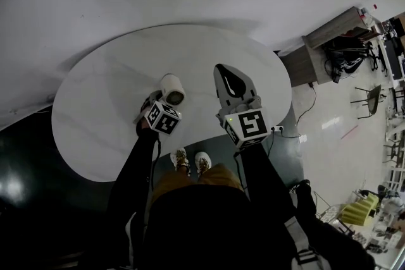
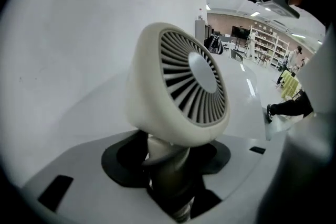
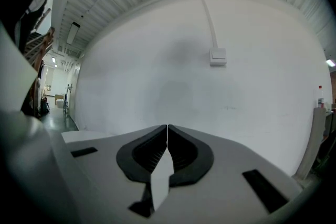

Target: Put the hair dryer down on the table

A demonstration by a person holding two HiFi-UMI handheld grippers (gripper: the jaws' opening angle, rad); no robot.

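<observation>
Left tool (image 2: 169,159): jaws clamped on the handle (image 2: 167,173) of the hair dryer (image 2: 178,93). The handle fills the gap between both dark pads (image 2: 122,157). The dryer body sits above the jaws, with the rear grille (image 2: 193,84) turned toward the left gripper view. In the head view the dryer is over the near left part of the round white worktop (image 1: 104,88); contact with the surface cannot be confirmed.

Right tool (image 3: 167,129): jaws together, nothing between them. It is positioned over the worktop, beside the dryer and apart from it.
</observation>
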